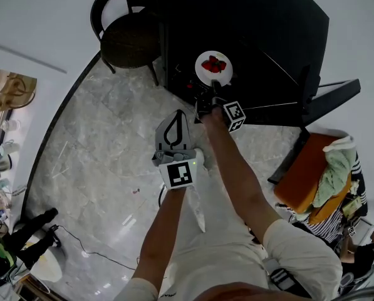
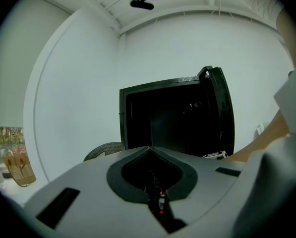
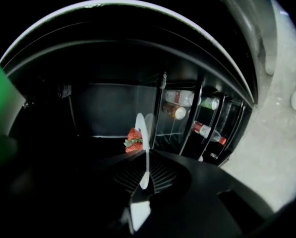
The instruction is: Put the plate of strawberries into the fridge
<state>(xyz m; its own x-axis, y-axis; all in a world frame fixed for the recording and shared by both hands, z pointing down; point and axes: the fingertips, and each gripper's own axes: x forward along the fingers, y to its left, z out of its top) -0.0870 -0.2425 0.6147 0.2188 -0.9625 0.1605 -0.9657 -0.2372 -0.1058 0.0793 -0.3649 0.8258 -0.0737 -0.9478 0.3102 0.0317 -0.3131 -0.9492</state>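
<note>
A white plate (image 1: 205,63) with red strawberries (image 1: 213,64) hangs in front of the open black fridge (image 1: 255,36). My right gripper (image 1: 213,88) is shut on the plate's near rim. In the right gripper view the plate (image 3: 142,133) is edge-on between the jaws of my right gripper (image 3: 146,163). The strawberries (image 3: 133,140) are on its left face, inside the dark fridge (image 3: 108,108). My left gripper (image 1: 176,114) is held back over the floor, shut and empty. In its own view the left gripper (image 2: 148,148) points at the fridge (image 2: 172,118).
The fridge door (image 1: 327,96) stands open to the right, with bottles (image 3: 180,97) in its racks. A dark wicker chair (image 1: 127,39) stands left of the fridge. An orange seat with cloth (image 1: 318,168) and a seated person are at the right. A cable (image 1: 93,251) lies on the marble floor.
</note>
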